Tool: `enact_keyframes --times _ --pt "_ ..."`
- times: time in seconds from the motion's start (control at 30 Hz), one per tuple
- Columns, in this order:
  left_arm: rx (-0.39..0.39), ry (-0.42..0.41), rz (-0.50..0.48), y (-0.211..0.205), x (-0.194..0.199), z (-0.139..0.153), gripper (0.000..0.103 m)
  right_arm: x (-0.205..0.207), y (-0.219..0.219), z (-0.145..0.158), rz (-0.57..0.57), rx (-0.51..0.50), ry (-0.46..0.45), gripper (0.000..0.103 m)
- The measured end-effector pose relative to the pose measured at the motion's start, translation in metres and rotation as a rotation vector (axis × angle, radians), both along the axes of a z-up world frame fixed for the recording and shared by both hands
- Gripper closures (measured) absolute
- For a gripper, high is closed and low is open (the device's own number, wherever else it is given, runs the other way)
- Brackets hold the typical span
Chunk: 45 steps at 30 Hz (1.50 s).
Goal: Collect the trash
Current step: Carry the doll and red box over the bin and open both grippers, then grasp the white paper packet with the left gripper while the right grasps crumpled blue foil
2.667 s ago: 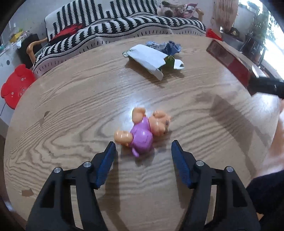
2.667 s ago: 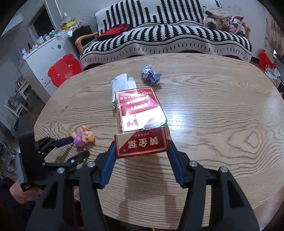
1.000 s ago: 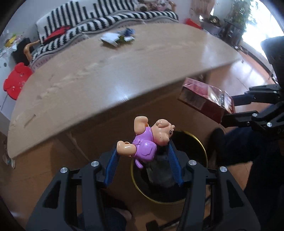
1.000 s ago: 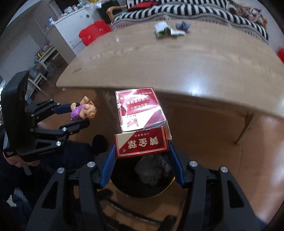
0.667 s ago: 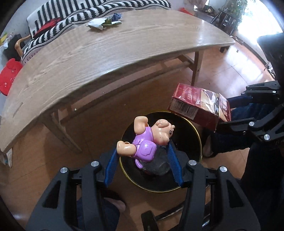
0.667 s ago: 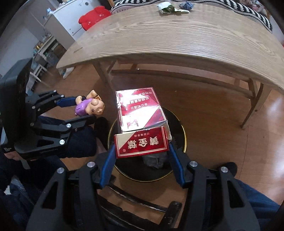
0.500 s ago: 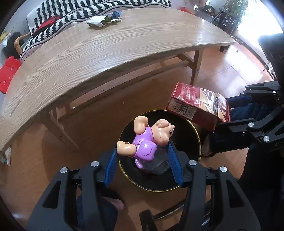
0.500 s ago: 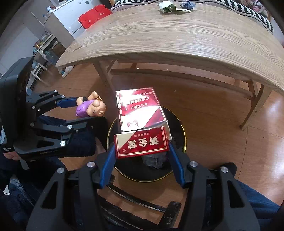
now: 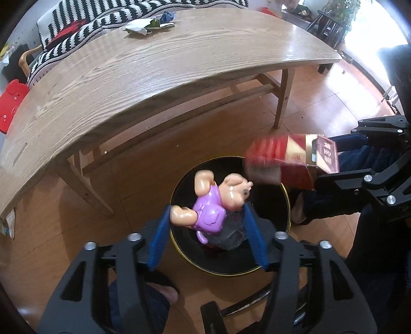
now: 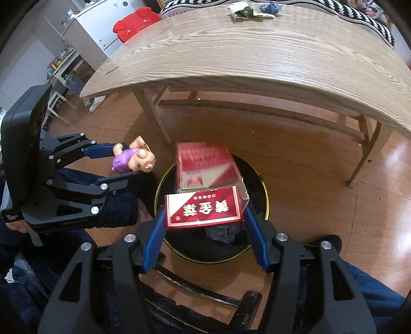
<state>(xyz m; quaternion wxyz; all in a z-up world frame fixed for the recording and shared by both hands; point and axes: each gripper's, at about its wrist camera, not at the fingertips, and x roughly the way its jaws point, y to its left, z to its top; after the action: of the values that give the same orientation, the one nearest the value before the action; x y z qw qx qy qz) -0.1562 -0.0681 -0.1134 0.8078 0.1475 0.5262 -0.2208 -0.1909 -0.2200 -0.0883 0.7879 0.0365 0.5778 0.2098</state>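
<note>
A black bin with a gold rim point(image 9: 287, 205) point(image 10: 159, 190) stands on the floor in front of the table, with dark crumpled trash point(image 10: 223, 235) inside. My left gripper point(image 9: 206, 206) point(image 10: 127, 161) hangs over its left side. Its jaws are opening, and the pink pig toy in purple point(image 9: 209, 205) point(image 10: 133, 160) still sits between them, touching both pads. My right gripper point(image 10: 204, 212) point(image 9: 327, 159) is shut on the flap end of a red carton point(image 10: 205, 167) point(image 9: 282, 154) above the bin. The carton's far end is blurred.
The oval wooden table point(image 9: 154, 64) point(image 10: 257, 46) carries a white wrapper point(image 9: 140, 25) point(image 10: 241, 10) and a blue crumpled scrap point(image 9: 168, 16) at its far edge. Its legs point(image 9: 282, 97) stand just behind the bin. A person's dark-trousered legs flank the bin. A striped sofa point(image 9: 102, 15) and a red stool point(image 10: 136, 21) lie beyond.
Both grippers have carried the toy and the carton from the table to above the bin and sunk toward it. The carton's far end has dipped and blurred, and the left fingers stand slightly wider.
</note>
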Motion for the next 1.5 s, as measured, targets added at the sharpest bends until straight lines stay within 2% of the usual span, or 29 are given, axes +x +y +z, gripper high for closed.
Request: enact_keyframes --times 0.03,0.1,0.17,0.6,0.9,1.03,1.07,1.27,1.4,1.5 --pt "-0.002 -0.004 0.004 0.000 0.000 0.000 0.032 0.000 -0.001 0.000 -0.003 0.002 0.000 0.044" --pt "-0.005 -0.010 0.005 0.001 0.000 0.001 0.031 0.001 -0.002 0.000 -0.005 0.004 -0.001 0.043" --pt "0.000 -0.014 0.004 0.000 0.000 0.001 0.024 0.001 -0.004 0.001 -0.009 0.006 -0.005 0.041" --pt "0.006 -0.033 -0.001 -0.003 0.000 0.004 0.021 0.004 -0.005 0.005 -0.024 0.017 -0.015 0.039" --pt "-0.056 -0.082 0.051 -0.002 0.020 0.029 0.019 0.016 -0.015 0.021 -0.074 0.040 -0.060 0.039" --pt "-0.086 -0.122 0.111 -0.003 0.049 0.050 0.013 0.039 -0.030 0.044 -0.132 0.053 -0.115 0.034" --pt "-0.088 -0.129 0.127 -0.003 0.060 0.054 0.012 0.049 -0.035 0.053 -0.147 0.052 -0.139 0.031" --pt "-0.100 -0.160 0.239 -0.009 0.134 0.074 0.011 0.110 -0.063 0.086 -0.239 0.031 -0.225 0.029" --pt "-0.120 -0.155 0.331 -0.015 0.194 0.079 0.011 0.156 -0.084 0.090 -0.309 0.011 -0.252 0.028" --pt "-0.133 -0.141 0.392 -0.023 0.245 0.077 0.011 0.175 -0.097 0.082 -0.369 -0.012 -0.243 0.028"
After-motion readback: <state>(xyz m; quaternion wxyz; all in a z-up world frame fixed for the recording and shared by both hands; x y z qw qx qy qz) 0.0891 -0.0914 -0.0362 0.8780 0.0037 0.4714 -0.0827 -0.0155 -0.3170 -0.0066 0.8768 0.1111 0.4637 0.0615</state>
